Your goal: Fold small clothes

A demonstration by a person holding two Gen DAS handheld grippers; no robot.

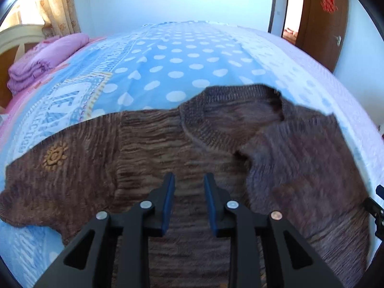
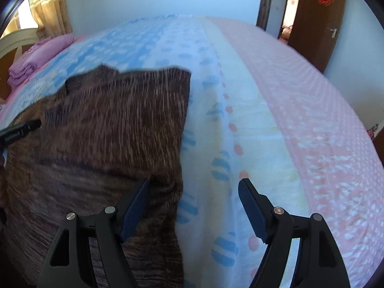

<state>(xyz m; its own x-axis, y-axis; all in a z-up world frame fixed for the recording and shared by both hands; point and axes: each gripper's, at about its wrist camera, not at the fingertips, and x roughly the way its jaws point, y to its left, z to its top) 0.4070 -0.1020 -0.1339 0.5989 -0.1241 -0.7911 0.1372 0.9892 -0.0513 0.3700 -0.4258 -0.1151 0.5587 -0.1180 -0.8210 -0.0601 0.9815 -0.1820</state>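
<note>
A brown knitted sweater lay spread on the bed, its right sleeve folded in over the chest. The left gripper hung just above the sweater's middle, below the collar, jaws a little apart and nothing pinched between the blue pads. The right gripper stood released too, its jaws wide; one finger was over the sweater's folded edge, the other over the bare bedspread. A folded pink quilt sat far ahead to the left, an open brown door far ahead to the right.
</note>
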